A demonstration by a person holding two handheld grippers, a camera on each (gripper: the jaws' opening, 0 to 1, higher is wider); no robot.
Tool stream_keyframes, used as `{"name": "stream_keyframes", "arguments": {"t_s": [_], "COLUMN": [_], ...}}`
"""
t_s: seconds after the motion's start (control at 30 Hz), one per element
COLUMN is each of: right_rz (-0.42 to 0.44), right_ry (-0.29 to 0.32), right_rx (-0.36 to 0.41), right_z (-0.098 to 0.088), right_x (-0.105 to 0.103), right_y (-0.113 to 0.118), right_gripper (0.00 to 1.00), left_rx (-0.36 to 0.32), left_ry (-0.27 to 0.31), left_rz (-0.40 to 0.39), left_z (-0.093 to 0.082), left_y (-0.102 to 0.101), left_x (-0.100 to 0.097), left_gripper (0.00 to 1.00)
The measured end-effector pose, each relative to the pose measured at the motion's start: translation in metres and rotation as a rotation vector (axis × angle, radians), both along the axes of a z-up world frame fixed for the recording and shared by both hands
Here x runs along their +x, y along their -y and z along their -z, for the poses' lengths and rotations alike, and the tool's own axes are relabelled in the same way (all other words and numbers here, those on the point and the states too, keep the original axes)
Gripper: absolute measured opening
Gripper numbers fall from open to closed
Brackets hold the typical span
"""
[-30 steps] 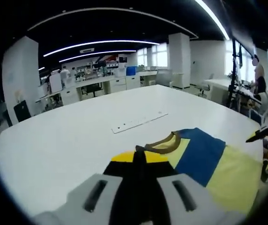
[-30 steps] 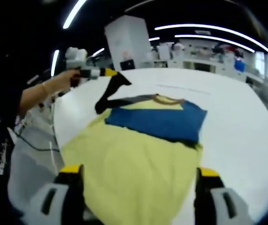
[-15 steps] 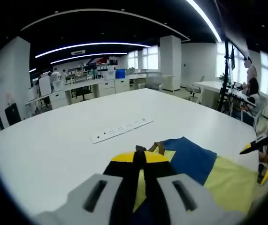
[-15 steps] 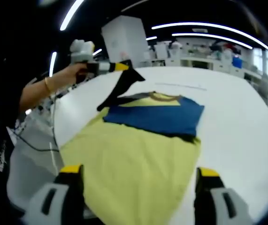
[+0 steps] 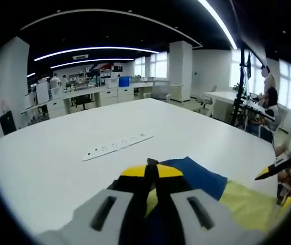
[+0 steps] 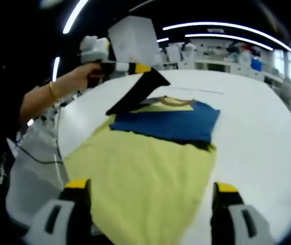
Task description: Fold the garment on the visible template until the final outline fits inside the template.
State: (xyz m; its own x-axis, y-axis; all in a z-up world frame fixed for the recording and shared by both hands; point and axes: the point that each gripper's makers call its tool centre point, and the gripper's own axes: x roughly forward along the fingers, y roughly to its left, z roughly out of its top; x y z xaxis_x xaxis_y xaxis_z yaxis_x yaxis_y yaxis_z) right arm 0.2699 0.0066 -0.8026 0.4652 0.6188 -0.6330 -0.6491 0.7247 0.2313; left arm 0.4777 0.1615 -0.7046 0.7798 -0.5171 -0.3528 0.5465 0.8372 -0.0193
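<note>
1. Garment (image 6: pixel 150 173) lies on the white counter (image 6: pixel 257 132): yellow body spread flat toward the right gripper view's camera, blue band (image 6: pixel 168 122) across the chest, brown-trimmed collar (image 6: pixel 175 101) at the far end
2. Left gripper (image 5: pixel 152 171) is clenched on the black sleeve (image 6: pixel 140 92) of the garment, jaws pressed together with the dark fabric pinched between them
3. In the right gripper view the left gripper (image 6: pixel 135 68) is held by a hand (image 6: pixel 79 79) above the garment's collar corner; the sleeve hangs from it as a taut black triangle, lifted clear of the counter
4. Right gripper (image 6: pixel 150 196) has its jaws spread wide, one on each side of the garment's yellow hem; nothing is between them, so it reads as released. Can't tell whether the jaws touch the cloth
5. In the left gripper view the right gripper (image 5: pixel 280 168) sits at the garment's far yellow edge
6. White power strip (image 5: pixel 117 146) lies on the counter beyond the collar, well apart from the garment
7. Can't make out any template outline on the counter
</note>
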Motion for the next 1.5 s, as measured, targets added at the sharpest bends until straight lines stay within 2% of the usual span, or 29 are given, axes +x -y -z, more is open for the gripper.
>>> {"name": "stream_keyframes", "arguments": {"t_s": [0.33, 0.67, 0.97, 1.23, 1.5], "right_rz": [0.0, 0.024, 0.047, 0.059, 0.052], "right_ry": [-0.016, -0.025, -0.033, -0.036, -0.046], "right_rx": [-0.006, 0.013, 0.011, 0.01, -0.008], "right_z": [0.006, 0.007, 0.01, 0.011, 0.015], "right_x": [-0.001, 0.001, -0.002, -0.002, -0.007], "right_y": [0.0, 0.006, 0.015, 0.019, 0.022], "right_gripper": [0.99, 0.99, 0.99, 0.99, 0.99], "left_rx": [-0.037, -0.038, -0.049, -0.032, 0.001], "left_ry": [0.008, -0.012, -0.033, -0.054, -0.097], "left_rz": [0.047, 0.124, 0.204, 0.296, 0.366], "left_z": [-0.001, 0.013, 0.025, 0.037, 0.064], "left_y": [0.032, 0.069, 0.1, 0.128, 0.15], "left_x": [0.002, -0.01, -0.03, -0.056, -0.081], "left_gripper": [0.02, 0.02, 0.02, 0.02, 0.02]}}
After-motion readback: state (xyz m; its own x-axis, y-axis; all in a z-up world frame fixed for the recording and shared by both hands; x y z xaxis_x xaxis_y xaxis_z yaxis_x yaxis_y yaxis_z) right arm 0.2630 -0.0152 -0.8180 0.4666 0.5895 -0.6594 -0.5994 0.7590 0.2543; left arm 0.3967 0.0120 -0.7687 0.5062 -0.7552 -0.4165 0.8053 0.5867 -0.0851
